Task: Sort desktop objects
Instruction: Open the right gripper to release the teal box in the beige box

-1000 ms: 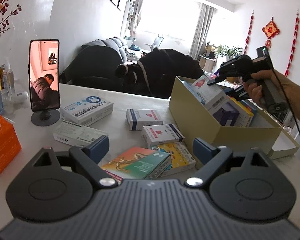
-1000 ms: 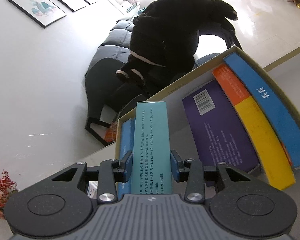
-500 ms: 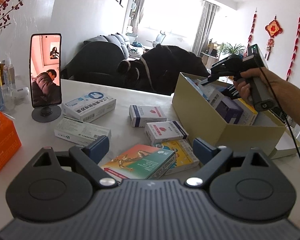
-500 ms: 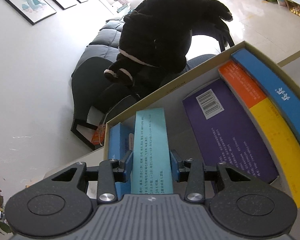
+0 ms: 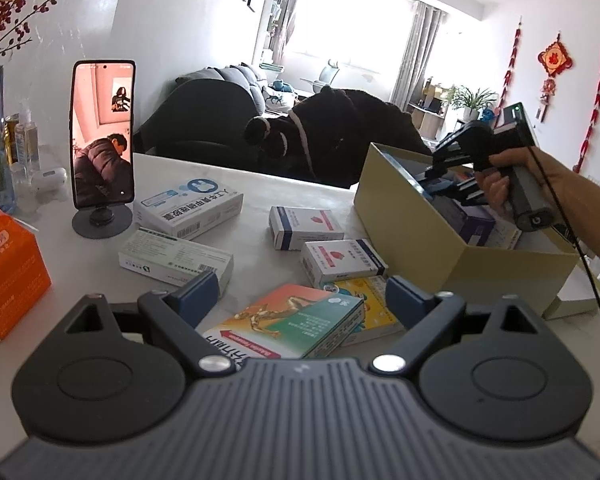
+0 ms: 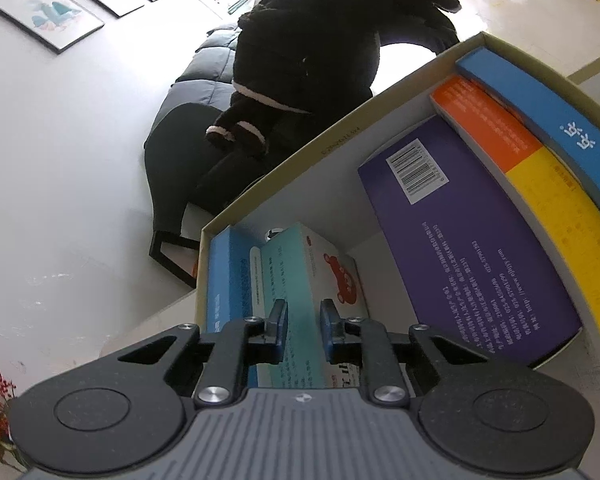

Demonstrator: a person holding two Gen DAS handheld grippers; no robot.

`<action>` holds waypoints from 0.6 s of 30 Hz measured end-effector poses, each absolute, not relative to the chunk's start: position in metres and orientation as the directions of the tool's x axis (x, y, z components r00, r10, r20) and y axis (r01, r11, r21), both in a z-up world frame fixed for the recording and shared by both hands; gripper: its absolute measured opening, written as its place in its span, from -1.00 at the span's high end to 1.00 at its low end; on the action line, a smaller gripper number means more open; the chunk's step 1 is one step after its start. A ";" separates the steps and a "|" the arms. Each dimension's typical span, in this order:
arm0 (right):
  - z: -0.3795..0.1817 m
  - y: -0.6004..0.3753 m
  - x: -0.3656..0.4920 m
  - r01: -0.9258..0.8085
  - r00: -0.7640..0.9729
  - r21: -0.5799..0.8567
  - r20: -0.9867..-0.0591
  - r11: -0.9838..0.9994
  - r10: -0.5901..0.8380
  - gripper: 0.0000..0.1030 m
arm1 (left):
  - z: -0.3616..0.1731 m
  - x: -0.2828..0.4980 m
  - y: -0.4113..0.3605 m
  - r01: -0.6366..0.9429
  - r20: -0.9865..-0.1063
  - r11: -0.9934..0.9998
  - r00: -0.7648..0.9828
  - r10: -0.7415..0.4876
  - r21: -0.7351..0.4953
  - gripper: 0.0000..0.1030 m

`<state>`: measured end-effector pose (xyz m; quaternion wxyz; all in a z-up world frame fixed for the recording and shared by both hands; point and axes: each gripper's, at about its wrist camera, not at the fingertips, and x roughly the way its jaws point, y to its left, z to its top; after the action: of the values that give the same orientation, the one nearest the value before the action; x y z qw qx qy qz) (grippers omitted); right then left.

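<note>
My right gripper (image 6: 303, 318), jaws together and empty, sits over the teal box (image 6: 296, 280) in the cardboard box (image 6: 284, 184); lift straight out. Left gripper (image 5: 300, 296) is apart.

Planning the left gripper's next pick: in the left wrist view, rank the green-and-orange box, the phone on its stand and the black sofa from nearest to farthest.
1. Green-and-orange box: on the table between the fingers.
2. Phone: upright, far left.
3. Black sofa: beyond the table edge.
</note>
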<state>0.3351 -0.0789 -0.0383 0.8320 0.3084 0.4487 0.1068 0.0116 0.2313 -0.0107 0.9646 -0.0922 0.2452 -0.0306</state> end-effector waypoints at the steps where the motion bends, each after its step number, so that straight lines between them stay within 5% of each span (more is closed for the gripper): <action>1: -0.037 -0.079 0.334 0.092 0.572 0.602 -0.684 0.793 0.453 0.55 | -0.011 0.011 0.232 0.013 -0.466 0.981 0.879 -0.103 -0.192 -0.79; 18: -0.011 -0.088 0.287 -0.063 0.577 0.527 -0.674 0.848 0.462 0.31 | -0.013 0.008 0.253 -0.078 -0.492 0.977 0.870 -0.029 -0.197 -0.88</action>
<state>0.2871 -0.0883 -0.0111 0.8577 0.2295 0.4339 0.1530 0.0080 0.2534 -0.0127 0.9611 -0.1058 0.2547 0.0127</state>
